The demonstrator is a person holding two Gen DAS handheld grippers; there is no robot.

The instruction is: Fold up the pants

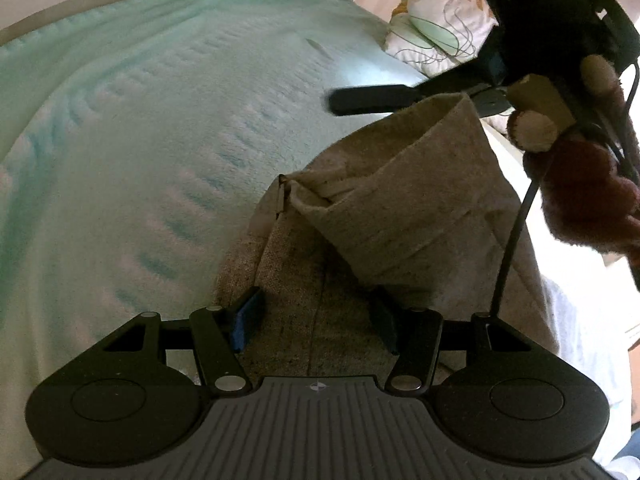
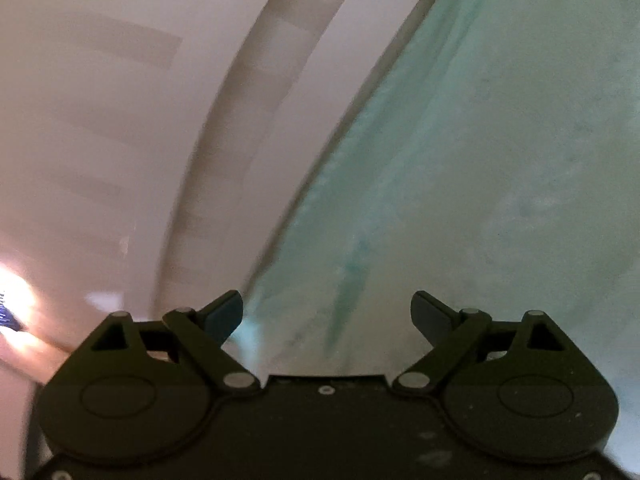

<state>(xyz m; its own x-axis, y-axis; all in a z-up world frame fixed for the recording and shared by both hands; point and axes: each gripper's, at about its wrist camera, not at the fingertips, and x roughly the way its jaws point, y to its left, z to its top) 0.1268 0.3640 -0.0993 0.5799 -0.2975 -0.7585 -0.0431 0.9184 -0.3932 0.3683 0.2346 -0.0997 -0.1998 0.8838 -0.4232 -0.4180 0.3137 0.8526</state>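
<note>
Beige pants [image 1: 400,200] lie on a teal fleece blanket [image 1: 160,140], with one leg folded back so that its hem [image 1: 424,120] points away from me. My left gripper [image 1: 316,312] rests over the near part of the pants. Its jaws stand half apart, and flat, unbunched cloth with a seam lies between the blue pads [image 1: 246,320]. My right gripper [image 2: 327,300] is wide open with nothing between its fingers, over the blanket's edge [image 2: 500,160]. The left wrist view shows one of its black fingers [image 1: 368,100] hovering just past the hem.
A patterned pillow [image 1: 432,28] lies at the head of the bed, beyond the pants. A fuzzy maroon sleeve [image 1: 580,192] and a cable hang at the right. A white panelled surface [image 2: 120,120] borders the blanket on the left in the right wrist view.
</note>
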